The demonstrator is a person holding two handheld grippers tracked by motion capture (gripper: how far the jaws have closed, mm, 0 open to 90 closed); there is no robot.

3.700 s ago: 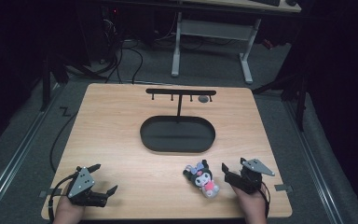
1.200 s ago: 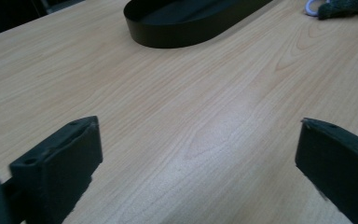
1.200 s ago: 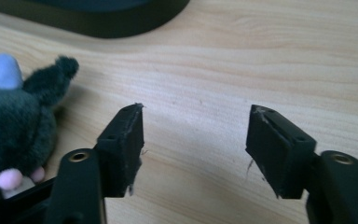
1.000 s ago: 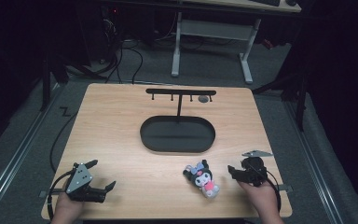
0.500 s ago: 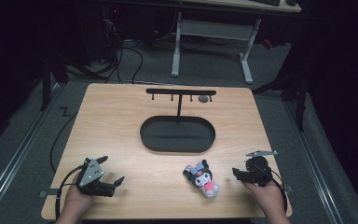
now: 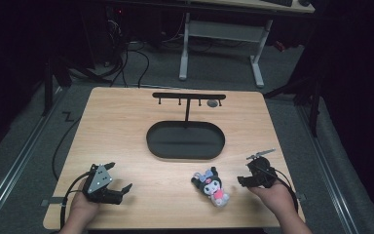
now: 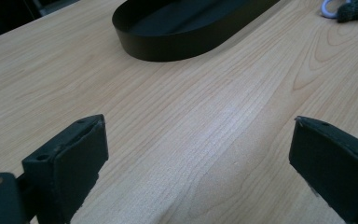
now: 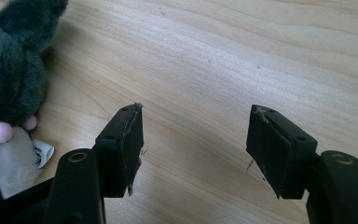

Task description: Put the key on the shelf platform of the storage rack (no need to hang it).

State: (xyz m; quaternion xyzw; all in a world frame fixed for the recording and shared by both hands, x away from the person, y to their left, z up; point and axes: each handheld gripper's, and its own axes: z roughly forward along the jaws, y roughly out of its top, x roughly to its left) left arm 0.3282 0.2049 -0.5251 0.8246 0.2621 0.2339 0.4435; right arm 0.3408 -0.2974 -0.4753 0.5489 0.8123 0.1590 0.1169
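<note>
The left gripper (image 6: 119, 189) has slid in from the table's near-left corner toward the middle over these last seconds, and the right gripper (image 6: 247, 177) has rolled over so its grey plate now stands on edge, while the plush toy (image 6: 211, 185) hasn't budged. Here's the picture: the toy, dark ears and a pink-and-white body, lies on the wooden table (image 6: 126, 131) near the front edge, right of centre, in front of the black oval tray (image 6: 185, 140) and its hook stand (image 6: 189, 96). Its long axis runs diagonally, head toward the tray and the left, feet toward the near-right. It's just beside the right gripper, off that gripper's left, and well apart from the left one, so the right hand (image 6: 272, 195) is plainly the nearer. In the right gripper view the jaws are spread with bare wood between them, and the toy sits at the left margin, outside the gap. In the left gripper view, jaws gape wide over empty table, pointing at the tray. My guess: any pickup calls for the right gripper to swing left first.
</note>
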